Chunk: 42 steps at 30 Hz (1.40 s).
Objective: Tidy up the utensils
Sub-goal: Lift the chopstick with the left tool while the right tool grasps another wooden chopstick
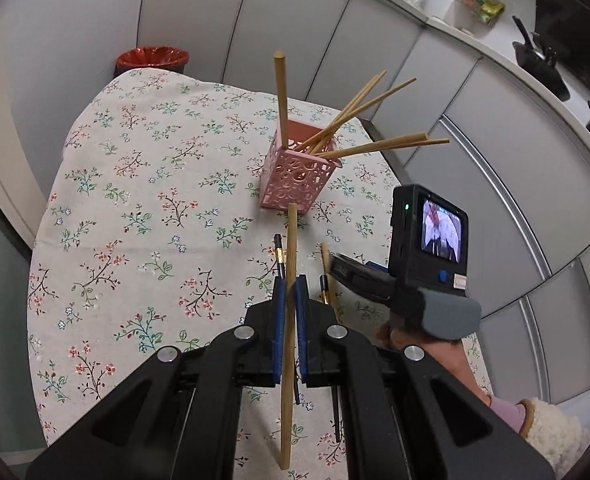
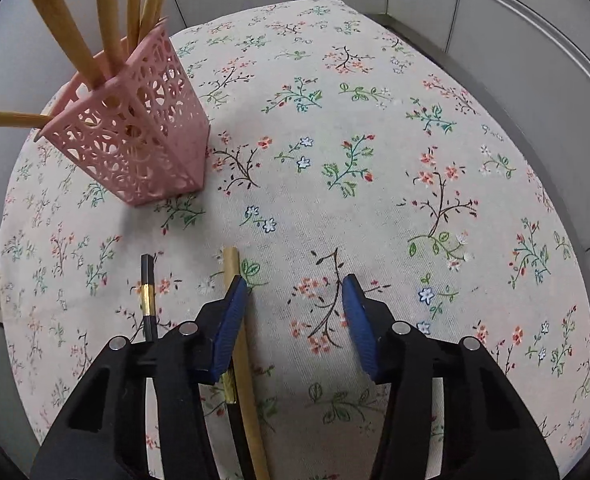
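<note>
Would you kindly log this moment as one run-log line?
left gripper: shut on wooden chopstick | right gripper: open, above tablecloth | pink holder: upright, several chopsticks inside | black chopsticks: on cloth

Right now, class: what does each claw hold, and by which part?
The left claw is shut on a wooden chopstick, gripping it around mid-length. The right claw is open and holds nothing; another wooden chopstick lies by its left finger.

I see the utensil holder (image 1: 298,176) standing on the tablecloth (image 1: 143,208), chopsticks (image 1: 359,110) in it | my left gripper (image 1: 289,312) pinches one wooden chopstick (image 1: 289,320) in front of the holder | loose chopsticks (image 2: 147,296) lie beside my right gripper (image 2: 295,312) | trash bin (image 1: 153,60) behind the table.
</note>
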Tool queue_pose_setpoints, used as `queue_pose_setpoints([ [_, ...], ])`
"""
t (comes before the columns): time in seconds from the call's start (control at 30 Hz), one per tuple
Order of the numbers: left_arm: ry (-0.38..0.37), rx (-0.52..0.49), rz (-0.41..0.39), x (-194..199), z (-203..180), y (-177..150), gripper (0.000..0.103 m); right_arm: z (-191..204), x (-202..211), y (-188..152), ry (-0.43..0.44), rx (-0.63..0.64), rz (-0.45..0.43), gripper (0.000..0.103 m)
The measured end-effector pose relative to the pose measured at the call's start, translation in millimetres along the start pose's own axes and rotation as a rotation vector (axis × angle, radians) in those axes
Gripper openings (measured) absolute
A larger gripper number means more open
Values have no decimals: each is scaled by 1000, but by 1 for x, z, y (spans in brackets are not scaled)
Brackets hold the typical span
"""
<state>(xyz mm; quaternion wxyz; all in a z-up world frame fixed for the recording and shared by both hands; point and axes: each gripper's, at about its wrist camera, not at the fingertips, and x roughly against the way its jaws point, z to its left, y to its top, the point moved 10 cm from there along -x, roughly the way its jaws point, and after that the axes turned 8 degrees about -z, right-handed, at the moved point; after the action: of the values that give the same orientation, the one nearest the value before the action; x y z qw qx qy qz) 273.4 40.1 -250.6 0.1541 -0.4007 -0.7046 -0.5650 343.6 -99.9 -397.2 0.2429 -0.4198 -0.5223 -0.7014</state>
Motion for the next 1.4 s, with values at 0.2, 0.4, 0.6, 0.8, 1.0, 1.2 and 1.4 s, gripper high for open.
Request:
queue_pose_setpoints([
  [0.2, -8, 4, -14, 9, -2, 2, 5, -21, 10, -9, -41, 31, -21, 0],
  [0.4, -22, 23, -21, 12, -1, 5, 5, -23, 13, -12, 176, -116, 81, 30],
  [0.6, -20, 44, -13, 11, 10, 4, 5, 1, 16, 5, 118, -27, -24, 57],
  [0.8, -29, 49, -11, 13, 15, 4, 5, 18, -6, 1, 11, 55, -34, 56],
  [1.0, -21, 58, -10, 17, 21, 3, 5, 20, -10, 1, -65, 112, -33, 51],
  [1.2, -34, 43, -10, 19, 12, 5, 5, -10, 3, -14, 1, 97, 91, 8],
  [1.4, 49, 129, 121, -17, 47, -8, 5, -32, 14, -31, 85, 14, 191, 6],
])
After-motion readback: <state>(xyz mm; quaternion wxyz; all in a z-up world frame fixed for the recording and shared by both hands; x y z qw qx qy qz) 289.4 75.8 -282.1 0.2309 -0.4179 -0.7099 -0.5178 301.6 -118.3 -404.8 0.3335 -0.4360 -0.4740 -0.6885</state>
